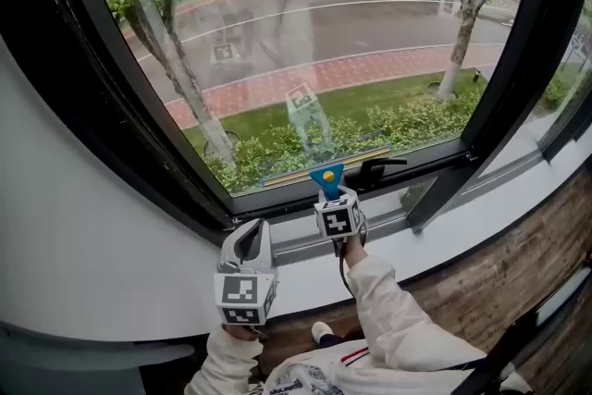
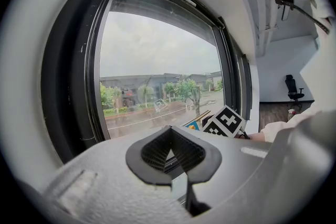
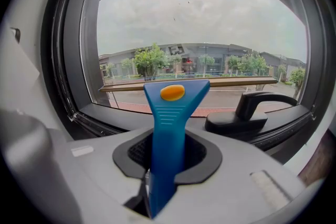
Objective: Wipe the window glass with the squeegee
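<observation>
Clamping the blue squeegee (image 3: pixel 170 113) low on its handle, the right gripper (image 3: pixel 168 157) pinches the flat plastic between both jaws. The blade strip appears to lie against the bottom edge of the window glass (image 1: pixel 305 42), just left of the black window handle (image 3: pixel 252 113). I judge the tool light and stiff with a softer blade, so the ribbed handle is the sound hold, though smooth plastic may twist under pressure. Further left of the window handle, the left gripper (image 2: pixel 170 157) hangs with jaws together, gripping nothing.

black-framed window (image 1: pixel 111 106) in white wall (image 1: pixel 74 236), white sill (image 1: pixel 305 280), brown wood floor (image 1: pixel 518 265), black office chair (image 2: pixel 294 87) far back, grey overcast daylight.
</observation>
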A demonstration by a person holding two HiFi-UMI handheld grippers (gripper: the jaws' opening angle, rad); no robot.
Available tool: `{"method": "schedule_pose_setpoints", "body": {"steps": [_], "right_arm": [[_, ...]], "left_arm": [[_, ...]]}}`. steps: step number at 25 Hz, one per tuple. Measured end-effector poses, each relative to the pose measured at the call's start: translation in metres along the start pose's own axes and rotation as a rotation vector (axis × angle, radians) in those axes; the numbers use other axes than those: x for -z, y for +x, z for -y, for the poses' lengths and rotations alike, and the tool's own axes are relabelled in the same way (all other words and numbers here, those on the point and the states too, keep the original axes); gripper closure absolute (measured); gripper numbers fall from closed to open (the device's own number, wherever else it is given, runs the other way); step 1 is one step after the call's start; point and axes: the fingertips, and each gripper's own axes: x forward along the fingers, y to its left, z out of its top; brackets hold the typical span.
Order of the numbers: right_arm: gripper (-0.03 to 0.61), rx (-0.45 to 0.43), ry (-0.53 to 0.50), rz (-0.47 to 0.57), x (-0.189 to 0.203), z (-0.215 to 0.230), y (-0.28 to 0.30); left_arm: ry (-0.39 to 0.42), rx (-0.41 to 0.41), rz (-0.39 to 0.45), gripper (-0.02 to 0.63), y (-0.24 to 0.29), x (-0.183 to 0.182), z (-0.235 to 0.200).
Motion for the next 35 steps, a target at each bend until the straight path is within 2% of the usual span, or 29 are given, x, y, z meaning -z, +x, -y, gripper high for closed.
{"method": "schedule_pose_setpoints", "body": {"steps": [10,16,21,26,30,35], "right_arm": [[0.485,-0.008,-0.019,0.041,0.002,0.001,-0.021],[0.485,0.001,-0.036,0.106,-0.014,0.003,-0.061],[0.486,0.004,-0.033,0.190,-0.027,0.022,-0.119],[0.486,0.025,-0.041,0.309,-0.027,0.068,-0.203],[0.486,0.007,-0.012,0.338,0.001,0.111,-0.266],[0.486,-0.031,-0.025,0.378,0.031,0.157,-0.330]], "left_arm": [[-0.024,0.009,-0.003,0.614,0.002,0.007,0.005],[-0.049,0.015,0.005,0.614,0.001,0.013,0.013],[-0.054,0.009,0.018,0.614,-0.006,0.015,0.030],[-0.052,0.000,0.087,0.614,-0.025,0.009,0.075],[-0.053,-0.024,0.098,0.614,-0.039,0.010,0.132],[-0.052,-0.062,0.107,0.614,-0.053,0.007,0.208]]}}
